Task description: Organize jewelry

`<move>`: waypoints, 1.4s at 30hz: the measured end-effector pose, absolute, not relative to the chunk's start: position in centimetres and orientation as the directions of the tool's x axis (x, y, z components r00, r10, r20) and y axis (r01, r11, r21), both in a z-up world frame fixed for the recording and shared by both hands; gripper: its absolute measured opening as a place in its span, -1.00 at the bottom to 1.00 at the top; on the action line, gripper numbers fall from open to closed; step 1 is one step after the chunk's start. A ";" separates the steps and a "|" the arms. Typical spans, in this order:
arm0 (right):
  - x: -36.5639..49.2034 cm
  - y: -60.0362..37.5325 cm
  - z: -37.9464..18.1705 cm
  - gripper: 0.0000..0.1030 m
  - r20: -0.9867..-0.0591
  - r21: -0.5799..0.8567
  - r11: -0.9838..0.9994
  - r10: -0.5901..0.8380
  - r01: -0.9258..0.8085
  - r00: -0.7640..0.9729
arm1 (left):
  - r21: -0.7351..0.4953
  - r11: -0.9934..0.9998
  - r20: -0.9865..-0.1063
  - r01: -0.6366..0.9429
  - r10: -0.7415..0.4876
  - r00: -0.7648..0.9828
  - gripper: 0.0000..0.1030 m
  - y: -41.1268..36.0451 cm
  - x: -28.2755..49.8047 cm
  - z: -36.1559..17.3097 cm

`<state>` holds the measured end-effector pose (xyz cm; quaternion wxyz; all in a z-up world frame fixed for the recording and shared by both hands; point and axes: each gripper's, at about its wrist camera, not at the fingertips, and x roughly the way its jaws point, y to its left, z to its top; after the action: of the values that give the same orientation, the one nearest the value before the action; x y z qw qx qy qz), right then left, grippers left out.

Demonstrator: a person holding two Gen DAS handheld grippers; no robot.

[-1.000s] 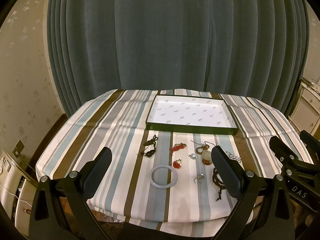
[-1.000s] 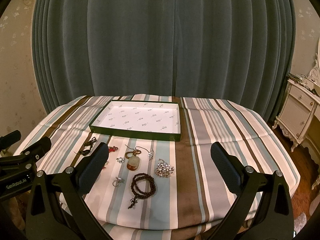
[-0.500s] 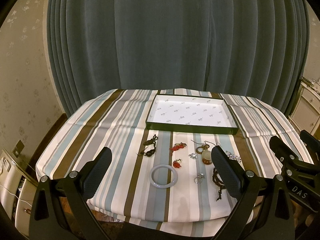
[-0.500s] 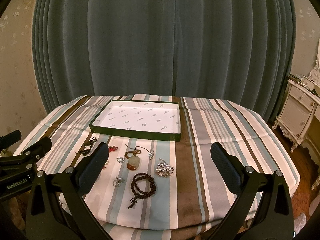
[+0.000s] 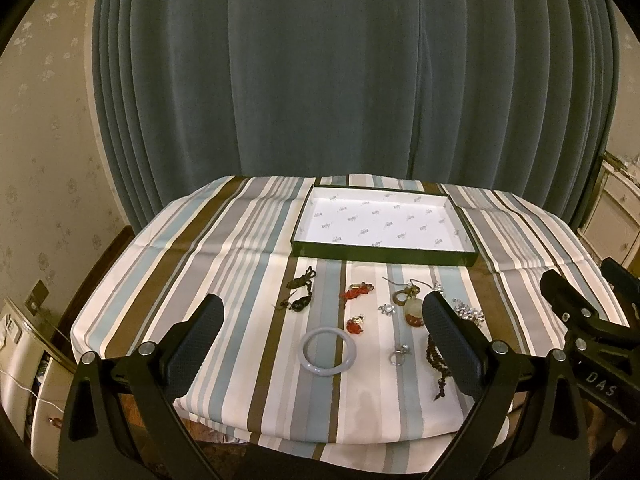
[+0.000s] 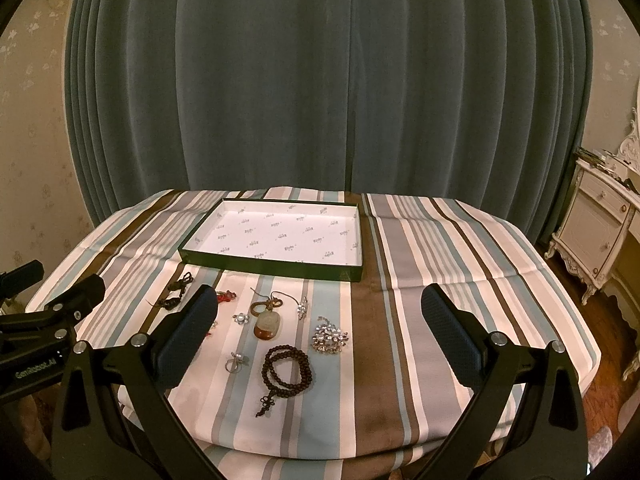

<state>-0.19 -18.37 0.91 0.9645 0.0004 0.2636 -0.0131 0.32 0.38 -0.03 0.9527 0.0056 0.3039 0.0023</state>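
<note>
Though near tongs (image 5: pixel 320 332), bangle (image 5: pixel 327 352) untouched

place: home, likely a bedroom | walls: floral wallpaper (image 5: pixel 44 128) | backdrop: full-length grey-blue curtains (image 6: pixel 320 80) | furniture: ornate white carved cabinet (image 6: pixel 596 236), table under striped tablecloth (image 6: pixel 460 248) | floor: wood

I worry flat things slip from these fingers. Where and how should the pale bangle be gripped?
Grip the bangle across its band at one spot on the ring, one finger inside the hole, one outside. It lies flat on the tablecloth, so come from above with the open left gripper, which it lies in front of. The near arc looks best: the red charm sits close to the far side.
</note>
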 end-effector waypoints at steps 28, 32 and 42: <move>7.4 -17.8 -13.3 0.67 -0.798 0.078 0.992 0.120 -0.096 0.591 | -0.030 0.999 -0.815 -0.018 -0.014 0.579 0.92 4.2 6.8 -12.5; 8.2 -16.9 -14.4 0.67 -0.812 0.048 0.993 0.102 -0.108 0.575 | -0.038 0.999 -0.827 -0.001 -0.031 0.561 0.92 4.0 7.8 -13.3; 8.8 -16.7 -15.5 0.49 -0.813 -0.006 0.992 0.068 -0.125 0.579 | -0.055 0.998 -0.854 -0.003 -0.045 0.519 0.92 3.8 9.8 -14.9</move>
<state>8.85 -16.68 -15.45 0.8879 -0.0313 0.4558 0.0542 9.75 3.82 -14.86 0.8710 -0.0247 0.4905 -0.0122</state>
